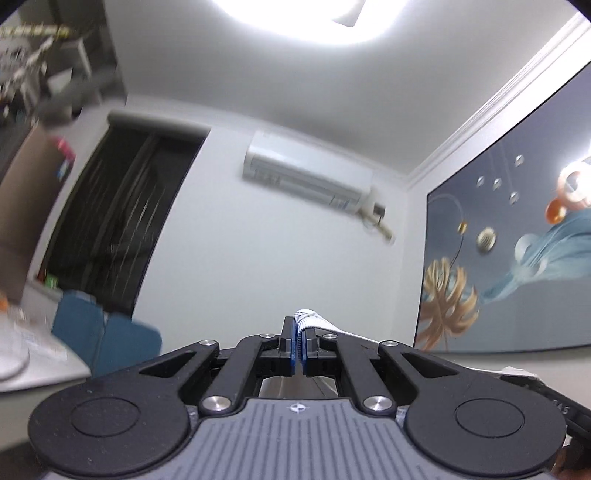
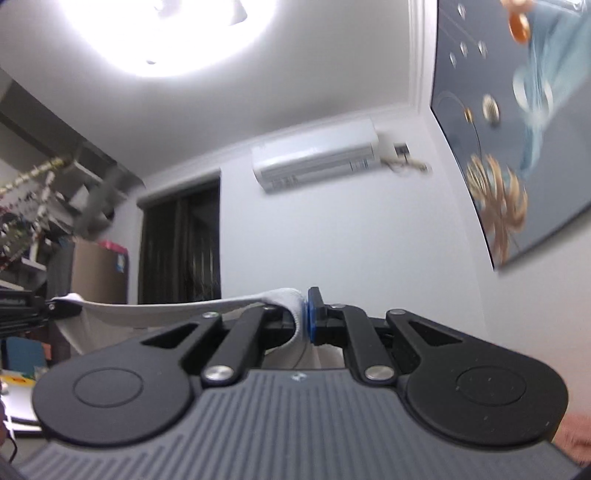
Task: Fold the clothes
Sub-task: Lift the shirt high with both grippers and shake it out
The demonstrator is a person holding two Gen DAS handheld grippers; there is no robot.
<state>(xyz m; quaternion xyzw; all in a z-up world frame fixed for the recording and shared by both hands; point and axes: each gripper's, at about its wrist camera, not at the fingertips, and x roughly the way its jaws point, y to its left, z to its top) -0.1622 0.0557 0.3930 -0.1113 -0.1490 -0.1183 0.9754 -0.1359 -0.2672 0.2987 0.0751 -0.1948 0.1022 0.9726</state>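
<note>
We see a white garment (image 2: pixel 155 308) stretched in the air between both grippers. The right gripper (image 2: pixel 304 321) pinches one end; only its view shows the left gripper (image 2: pixel 55 308) clamping the other. The left wrist view shows just a bunched tip.

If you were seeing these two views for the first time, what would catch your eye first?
The glaring ceiling light fills the top of both views. Below it, a white garment stretches between the two shut tools: the right tool pinches one end, the left tool the other. A large painting with gold leaves hangs on the right wall, an air conditioner on the far one.
</note>
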